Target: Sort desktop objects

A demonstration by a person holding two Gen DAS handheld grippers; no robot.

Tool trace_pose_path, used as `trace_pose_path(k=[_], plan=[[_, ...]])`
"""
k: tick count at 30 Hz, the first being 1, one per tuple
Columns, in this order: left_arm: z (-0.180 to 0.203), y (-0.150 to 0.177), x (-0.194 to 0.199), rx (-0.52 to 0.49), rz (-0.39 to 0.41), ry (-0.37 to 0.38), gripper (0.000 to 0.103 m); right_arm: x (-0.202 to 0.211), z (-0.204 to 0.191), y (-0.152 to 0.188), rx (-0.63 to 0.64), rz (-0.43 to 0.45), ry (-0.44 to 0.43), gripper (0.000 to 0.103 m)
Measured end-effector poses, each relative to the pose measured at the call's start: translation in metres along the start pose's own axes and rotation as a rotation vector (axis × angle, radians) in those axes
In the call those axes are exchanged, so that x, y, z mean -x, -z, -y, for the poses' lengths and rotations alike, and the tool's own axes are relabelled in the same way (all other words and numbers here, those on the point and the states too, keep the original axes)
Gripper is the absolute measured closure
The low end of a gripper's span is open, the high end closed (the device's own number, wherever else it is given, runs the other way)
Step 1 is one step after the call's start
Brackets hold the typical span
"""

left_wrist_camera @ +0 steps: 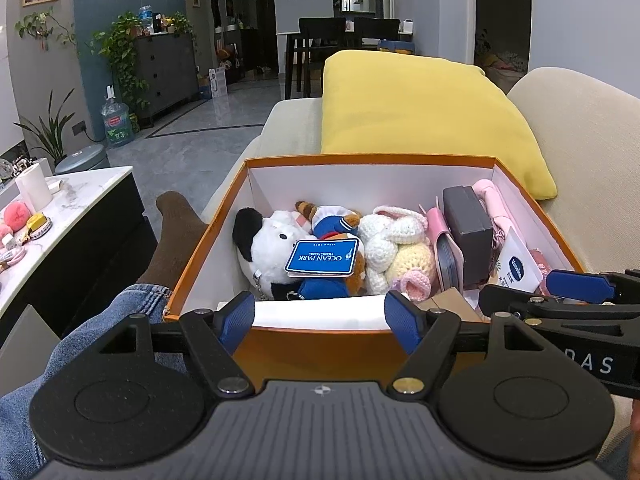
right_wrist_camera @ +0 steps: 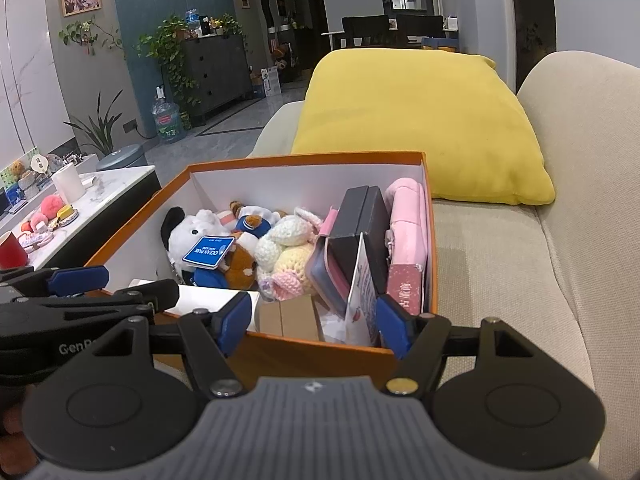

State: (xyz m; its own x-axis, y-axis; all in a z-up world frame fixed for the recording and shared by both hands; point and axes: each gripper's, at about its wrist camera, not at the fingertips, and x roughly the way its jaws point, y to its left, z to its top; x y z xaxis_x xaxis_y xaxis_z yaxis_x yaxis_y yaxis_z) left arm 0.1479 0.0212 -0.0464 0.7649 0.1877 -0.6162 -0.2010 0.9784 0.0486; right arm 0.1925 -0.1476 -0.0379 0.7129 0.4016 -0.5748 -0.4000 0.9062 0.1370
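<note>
Both grippers, left (left_wrist_camera: 322,322) and right (right_wrist_camera: 316,322), gape wide and empty over the plush-filled orange cardboard box (right_wrist_camera: 320,350).

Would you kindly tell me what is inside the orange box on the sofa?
The orange box holds a white plush dog with a blue tag, crocheted toys, a dark box and a pink pouch. Whatever lies beneath them is covered.

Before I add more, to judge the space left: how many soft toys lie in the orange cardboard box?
3, though others may be hidden beneath. A white plush dog with a black ear lies leftmost; a brown plush in blue sailor clothes beside it; a cream crocheted bunny in the middle of the orange cardboard box.
</note>
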Motion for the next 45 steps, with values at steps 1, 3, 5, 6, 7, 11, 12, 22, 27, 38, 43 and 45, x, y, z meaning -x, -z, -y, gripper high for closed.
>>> trace_pose_path(k=[1, 3, 5, 6, 7, 11, 12, 22, 27, 38, 43, 45], plan=[[0.0000, 0.0000, -0.0001, 0.000, 0.000, 0.000, 0.019, -0.0002, -0.0001, 0.0000, 0.001, 0.001, 0.002, 0.033], [0.0000, -0.0001, 0.0000, 0.000, 0.001, 0.000, 0.019, -0.0005, 0.0000, 0.0003, 0.000, 0.002, 0.004, 0.033], [0.0001, 0.0001, 0.0002, 0.000, 0.000, 0.000, 0.019, -0.0007, 0.0003, 0.0003, 0.000, 0.003, 0.004, 0.033], [0.0001, -0.0001, -0.0001, 0.000, 0.000, 0.000, 0.019, -0.0009, 0.0004, 0.0003, 0.000, 0.003, 0.004, 0.033], [0.0001, -0.0001, -0.0001, 0.000, 0.000, 0.000, 0.019, -0.0011, 0.0004, 0.0003, 0.001, 0.003, 0.004, 0.033], [0.0002, -0.0001, 0.0000, 0.000, 0.001, 0.000, 0.019, -0.0008, 0.0002, 0.0004, 0.001, 0.003, 0.004, 0.033], [0.0002, -0.0002, -0.0001, 0.001, 0.000, 0.000, 0.019, -0.0009, 0.0003, 0.0003, 0.001, 0.003, 0.004, 0.033], [0.0005, -0.0004, -0.0002, 0.002, -0.003, -0.003, 0.019, -0.0007, 0.0002, 0.0005, 0.001, 0.003, 0.004, 0.033], [0.0005, -0.0003, -0.0003, 0.003, -0.003, -0.002, 0.019, -0.0008, 0.0002, 0.0005, 0.001, 0.004, 0.004, 0.033], [-0.0004, 0.0000, -0.0010, 0.005, -0.005, 0.009, 0.019, -0.0009, 0.0024, 0.0003, -0.001, 0.009, 0.010, 0.031], [-0.0008, -0.0003, -0.0015, 0.004, -0.005, 0.008, 0.019, -0.0011, 0.0033, 0.0004, 0.002, 0.011, 0.011, 0.031], [-0.0009, -0.0004, -0.0015, 0.004, -0.006, 0.009, 0.019, -0.0009, 0.0024, 0.0007, 0.000, 0.010, 0.010, 0.031]])
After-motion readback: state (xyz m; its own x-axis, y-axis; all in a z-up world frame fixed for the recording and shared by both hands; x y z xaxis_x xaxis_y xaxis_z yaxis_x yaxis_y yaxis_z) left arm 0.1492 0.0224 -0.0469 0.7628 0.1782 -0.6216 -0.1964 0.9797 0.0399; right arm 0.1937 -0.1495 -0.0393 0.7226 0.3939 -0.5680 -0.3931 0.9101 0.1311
